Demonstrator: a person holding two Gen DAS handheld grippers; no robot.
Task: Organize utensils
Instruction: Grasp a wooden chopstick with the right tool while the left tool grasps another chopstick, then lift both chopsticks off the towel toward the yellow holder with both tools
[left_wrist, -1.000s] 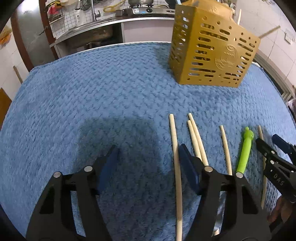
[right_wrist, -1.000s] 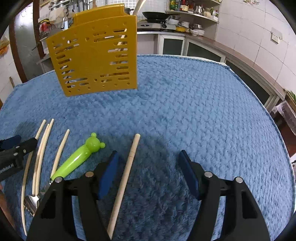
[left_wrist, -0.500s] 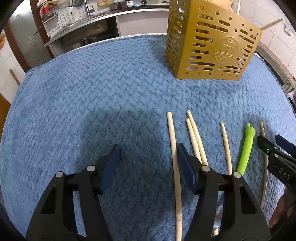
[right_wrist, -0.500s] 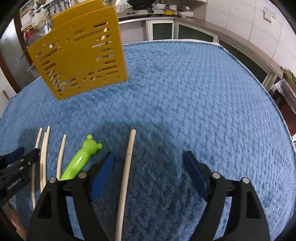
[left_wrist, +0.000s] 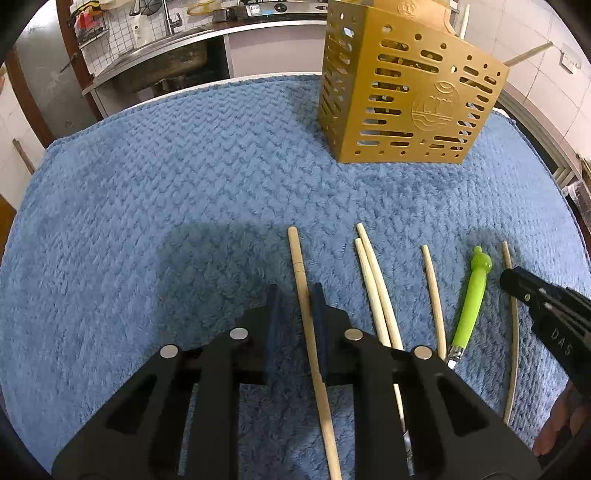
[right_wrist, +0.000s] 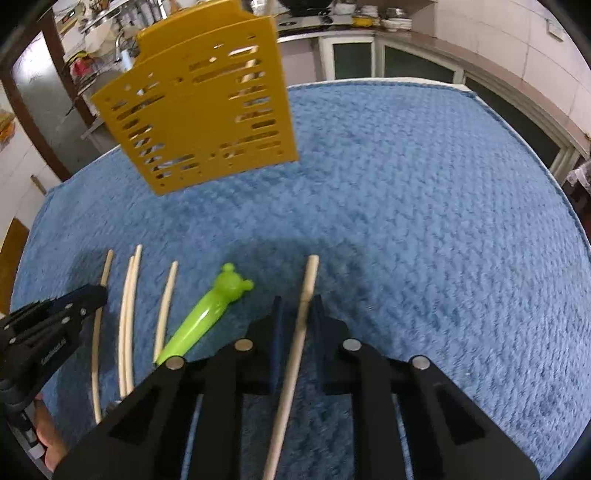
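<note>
Both tongs closed around separate chopsticks (left_wrist: 303, 291).

fork head (left_wrist: 451, 363): hidden behind left gripper (left_wrist: 296, 295)
leftmost chopstick (left_wrist: 312, 332): cut off at bottom edge
holder contents (right_wrist: 207, 99): blurred

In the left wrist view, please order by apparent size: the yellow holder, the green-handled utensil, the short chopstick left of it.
1. Yellow holder, clearly largest.
2. Green-handled utensil and short chopstick: similar visible length, both cut off by the left gripper, so unranked; the utensil looks thicker.
</note>
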